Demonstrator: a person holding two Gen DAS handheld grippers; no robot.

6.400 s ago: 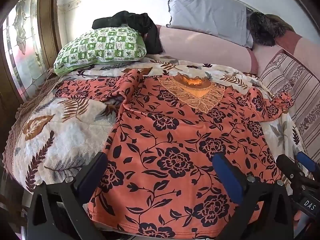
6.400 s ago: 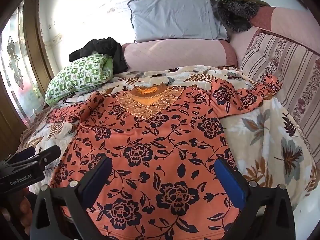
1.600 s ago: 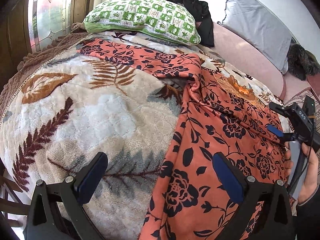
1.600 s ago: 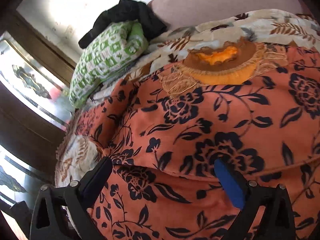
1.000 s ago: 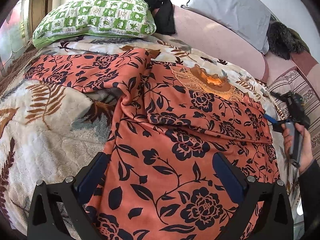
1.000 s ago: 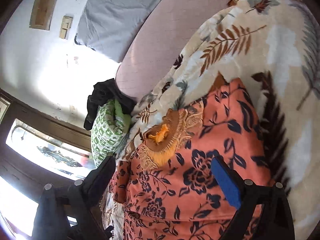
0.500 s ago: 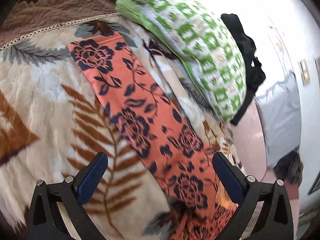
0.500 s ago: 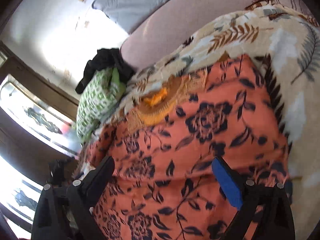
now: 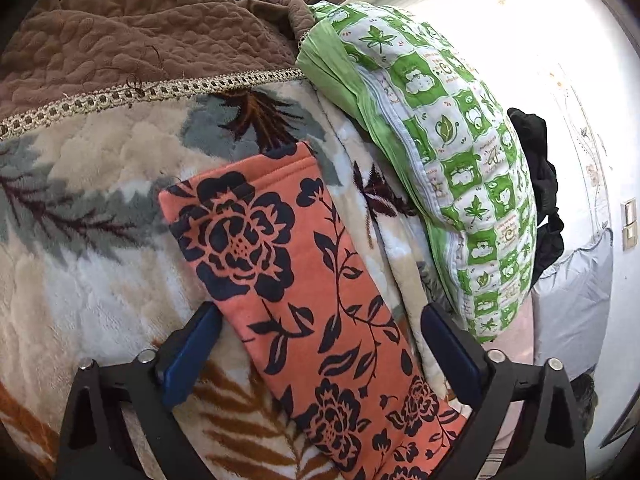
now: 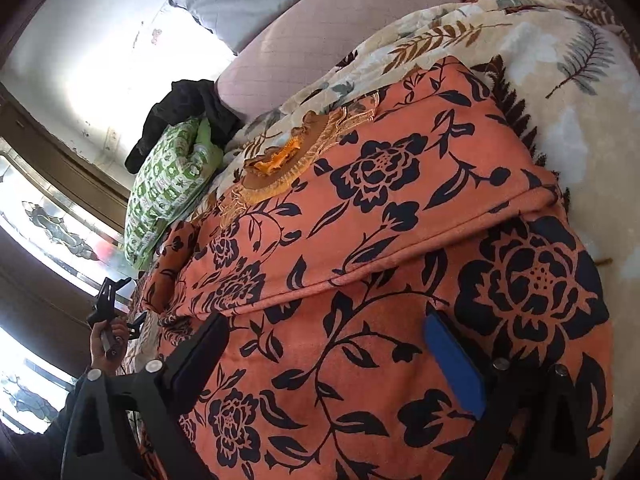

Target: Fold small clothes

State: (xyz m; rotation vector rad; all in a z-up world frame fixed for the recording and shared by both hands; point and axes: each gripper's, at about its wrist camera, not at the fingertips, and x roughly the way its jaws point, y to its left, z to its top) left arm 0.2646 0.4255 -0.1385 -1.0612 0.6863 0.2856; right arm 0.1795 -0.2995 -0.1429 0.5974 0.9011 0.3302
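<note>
Already right sleeve folded in; your left gripper [image 9: 320, 354], jaws closing, straddles the left sleeve [image 9: 288, 264]; your right gripper [image 10: 328, 360] gapes empty.

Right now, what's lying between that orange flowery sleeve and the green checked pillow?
In the left wrist view, only a strip of the leaf-patterned blanket separates the sleeve from the green pillow; nothing else lies there.

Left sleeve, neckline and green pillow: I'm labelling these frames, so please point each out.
left sleeve [image 9: 280, 264], left wrist view, on the flat fabric below its cuff.
embroidered neckline [image 10: 288, 164], right wrist view, on the orange collar trim.
green checked pillow [image 9: 452, 168], left wrist view, on its patterned face.
</note>
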